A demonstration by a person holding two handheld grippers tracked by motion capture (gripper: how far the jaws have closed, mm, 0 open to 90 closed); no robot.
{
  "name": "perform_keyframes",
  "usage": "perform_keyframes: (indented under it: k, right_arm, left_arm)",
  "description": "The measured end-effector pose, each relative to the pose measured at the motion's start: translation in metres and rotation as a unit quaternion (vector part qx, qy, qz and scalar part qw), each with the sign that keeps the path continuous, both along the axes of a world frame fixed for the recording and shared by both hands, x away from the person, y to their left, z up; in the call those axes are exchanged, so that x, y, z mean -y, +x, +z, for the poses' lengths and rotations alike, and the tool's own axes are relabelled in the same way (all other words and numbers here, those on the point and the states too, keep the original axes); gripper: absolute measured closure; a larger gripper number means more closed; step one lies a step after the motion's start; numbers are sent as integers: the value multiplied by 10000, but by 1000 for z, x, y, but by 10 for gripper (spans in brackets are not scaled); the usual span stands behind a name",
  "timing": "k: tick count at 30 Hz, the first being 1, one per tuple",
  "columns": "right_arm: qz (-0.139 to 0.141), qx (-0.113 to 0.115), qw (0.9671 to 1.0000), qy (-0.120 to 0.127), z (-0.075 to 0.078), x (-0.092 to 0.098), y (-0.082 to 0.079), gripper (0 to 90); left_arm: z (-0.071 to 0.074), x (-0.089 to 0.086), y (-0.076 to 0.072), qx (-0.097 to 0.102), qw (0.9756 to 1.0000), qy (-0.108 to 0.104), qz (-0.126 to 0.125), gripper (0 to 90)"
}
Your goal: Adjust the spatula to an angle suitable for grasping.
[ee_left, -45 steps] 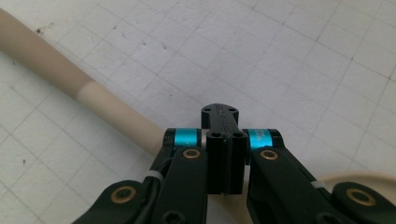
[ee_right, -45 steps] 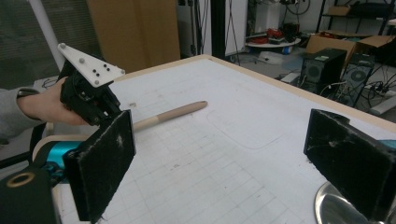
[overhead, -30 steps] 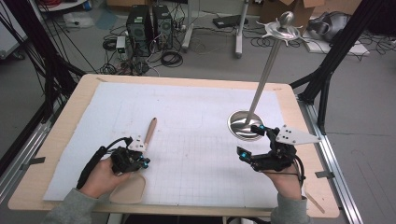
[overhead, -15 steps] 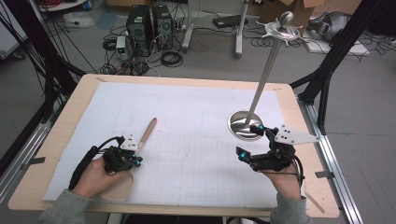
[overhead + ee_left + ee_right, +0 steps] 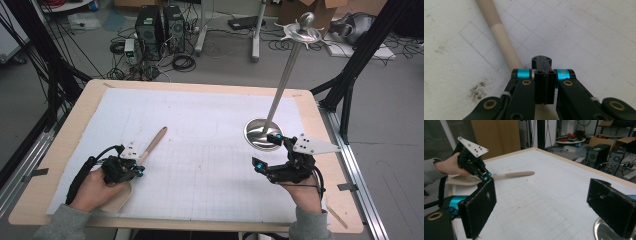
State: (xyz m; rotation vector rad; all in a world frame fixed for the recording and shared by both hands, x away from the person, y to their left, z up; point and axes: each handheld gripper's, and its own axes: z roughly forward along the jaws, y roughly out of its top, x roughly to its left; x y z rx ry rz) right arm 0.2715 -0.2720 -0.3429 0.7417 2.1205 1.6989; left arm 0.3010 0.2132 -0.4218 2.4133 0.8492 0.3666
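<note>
The table (image 5: 60, 150) carries a steel stand (image 5: 260, 134) near the right gripper (image 5: 267, 150), jaws wide apart. The wooden spatula (image 5: 152, 145) lies front-left; the left gripper (image 5: 136, 167), jaws together, rests above its neck. Recommended: open first, then straddle the handle squarely.

Your left hand (image 5: 95, 187) and left gripper (image 5: 131, 169) cover most of the wooden spoon (image 5: 152, 146) bowl in the high view, the left gripper view cuts its handle off at the top edge, and the right gripper view crops the metal stand base (image 5: 604, 231) at the bottom right corner.
</note>
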Motion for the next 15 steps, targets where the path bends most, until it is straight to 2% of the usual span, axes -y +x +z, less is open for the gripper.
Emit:
perform_keyframes:
  k: [15]
  right_arm:
    - [5,-27,10000,-27,-1,-2,1,81]
  left_arm:
    - [-3,-22,3,-13,9994,-344,101,895]
